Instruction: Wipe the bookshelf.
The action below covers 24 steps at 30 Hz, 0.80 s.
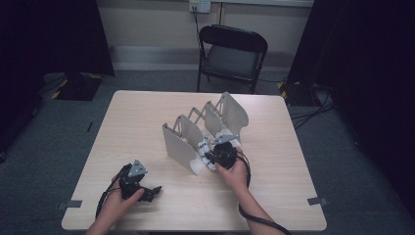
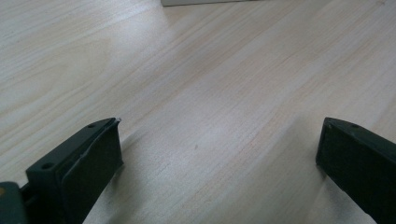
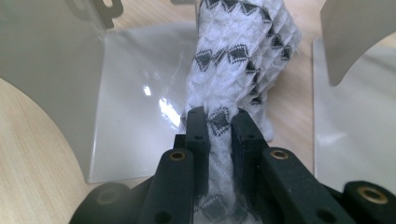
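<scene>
Nearest the camera: 2 forearms entering from the near edge, each hand holding a black two-jaw gripper.
Table: pale wood-grain tabletop point(image 1: 132, 127), the largest thing in reach, bare apart from the rack and the grippers.
Chair: black folding chair point(image 1: 232, 54) beyond the far edge, well apart from the work.
Rack: grey-white plastic organiser of upright curved divider panels point(image 1: 182, 147), running from near-centre toward the far right.
Cloth: white woven cloth with black triangle pattern point(image 3: 243, 60), bunched into a roll and standing in the slot between 2 dividers at the near end of the rack.
Right gripper: right gripper point(image 3: 220, 123), jaws pressed onto the lower end of the cloth, pinching it between the pads.
Left gripper: left gripper point(image 2: 219, 154), low over bare table at near left, jaws spread wide with nothing between them.
Handling: likely light, soft and floppy; it should sag and unroll if held by 1 corner, and its loose weave may snag on divider edges.
Where to hold: best gripped across the thick bunched part, as now, not a single layer.
</scene>
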Motion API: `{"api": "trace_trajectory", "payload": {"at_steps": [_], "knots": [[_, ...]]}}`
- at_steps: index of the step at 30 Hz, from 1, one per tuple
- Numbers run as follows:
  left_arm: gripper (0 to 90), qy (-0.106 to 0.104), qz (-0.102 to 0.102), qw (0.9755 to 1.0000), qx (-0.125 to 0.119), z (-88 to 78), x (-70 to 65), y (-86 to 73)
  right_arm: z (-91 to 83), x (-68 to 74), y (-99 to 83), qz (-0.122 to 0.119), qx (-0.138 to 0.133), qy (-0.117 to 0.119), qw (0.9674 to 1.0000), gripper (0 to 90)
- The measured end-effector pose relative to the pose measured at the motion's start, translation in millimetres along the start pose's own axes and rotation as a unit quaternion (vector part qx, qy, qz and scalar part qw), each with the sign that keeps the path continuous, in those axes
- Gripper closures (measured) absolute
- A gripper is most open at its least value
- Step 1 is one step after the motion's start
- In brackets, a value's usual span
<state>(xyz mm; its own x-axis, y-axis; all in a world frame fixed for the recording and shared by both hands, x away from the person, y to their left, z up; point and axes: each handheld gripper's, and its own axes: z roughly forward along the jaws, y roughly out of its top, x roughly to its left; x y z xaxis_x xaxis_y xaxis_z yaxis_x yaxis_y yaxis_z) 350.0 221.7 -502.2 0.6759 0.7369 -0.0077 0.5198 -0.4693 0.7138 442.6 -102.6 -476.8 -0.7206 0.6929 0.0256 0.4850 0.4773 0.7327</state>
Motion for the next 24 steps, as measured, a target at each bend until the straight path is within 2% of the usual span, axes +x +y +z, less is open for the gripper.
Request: {"api": "trace_trajectory", "payload": {"at_steps": [3, 5, 10, 13, 16, 18, 19, 21, 24], "knots": [[0.0, 0.000, 0.000, 1.0000, 0.000, 0.0, 0.0, 0.0, 0.7, -0.3, -1.0, -0.004, 0.000, -0.005, 1.0000, 78.3], [0.0, 0.000, 0.000, 1.0000, 0.000, 0.0, -0.1, 0.0, -0.3, 0.4, -0.1, -0.008, 0.003, -0.014, 0.9999, 73.7], [0.0, 0.000, 0.000, 1.0000, 0.000, 0.0, 0.0, 0.0, -6.7, -2.2, 3.7, 0.002, -0.008, -0.040, 0.9992, 62.8], [0.0, 0.000, 0.000, 1.0000, 0.000, 0.0, 0.0, 0.0, -7.4, -3.0, 5.8, 0.007, -0.028, -0.039, 0.9988, 56.0], [0.0, 0.000, 0.000, 1.0000, 0.000, 0.0, 0.0, 0.0, -2.3, -2.8, 7.0, 0.017, -0.023, -0.037, 0.9989, 52.9], [0.0, 0.000, 0.000, 1.0000, 0.000, 0.0, -0.1, 0.0, 3.2, -1.0, 6.8, 0.007, -0.015, -0.042, 0.9990, 53.4], [0.0, 0.000, 0.000, 1.0000, 0.000, 0.0, -0.1, 0.0, 5.8, -0.4, 6.0, 0.001, -0.009, -0.044, 0.9990, 56.5], [0.0, 0.000, 0.000, 1.0000, 0.000, 0.0, 0.0, 0.0, 9.5, -1.5, 3.4, -0.005, 0.002, -0.044, 0.9990, 71.4], [0.0, 0.000, 0.000, 1.0000, 0.000, 0.0, 0.0, 0.0, 7.5, -3.7, 2.1, 0.000, 0.005, -0.048, 0.9988, 78.1]]}}
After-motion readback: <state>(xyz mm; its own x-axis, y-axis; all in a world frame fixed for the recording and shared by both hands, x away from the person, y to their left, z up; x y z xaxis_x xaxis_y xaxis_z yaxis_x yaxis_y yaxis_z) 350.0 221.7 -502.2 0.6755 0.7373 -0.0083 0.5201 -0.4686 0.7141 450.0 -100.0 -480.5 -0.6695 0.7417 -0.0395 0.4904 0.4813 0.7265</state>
